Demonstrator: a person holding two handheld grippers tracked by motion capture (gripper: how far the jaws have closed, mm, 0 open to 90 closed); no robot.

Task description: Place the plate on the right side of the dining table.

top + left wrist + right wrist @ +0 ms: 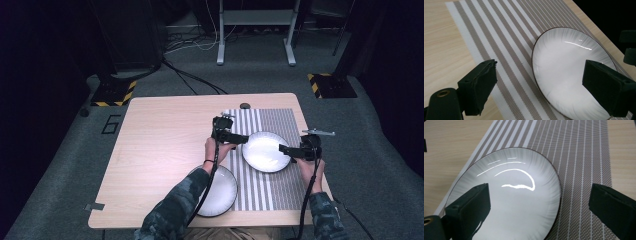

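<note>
— The white plate (265, 151) on the striped placemat (272, 120): what does it look like?

— Round and shallow, glossy white, with a thin dark line around the rim. Fine ridges fan out from a smooth centre toward the edge, and the overhead light leaves curved bright streaks on the glaze. It lies flat on the mat, toward the right half of the wooden table (160, 140).

— And the mat itself?

— Woven, in grey-brown and white. The stripes are broad on the side near the middle of the table and narrow to thin lines on the far right side. The plate sits across both kinds.

— Where are the grippers?

— One on each side of the plate. The left gripper (239, 138) is at the plate's left edge, the right gripper (287, 149) at its right edge, both pointing inward. In the left gripper view (537, 85) the jaws stand wide apart, with the plate's rim below and between them, and no pad presses on it. The right gripper view (540, 212) shows the same: jaws spread, the plate beneath, nothing pinched.

— So both are released?

— Yes, neither grips the plate.

— Anything else on the table?

— A second plate (222, 192), also white with a dark rim, lies near the front edge beside the mat, partly under the person's left forearm.
</note>
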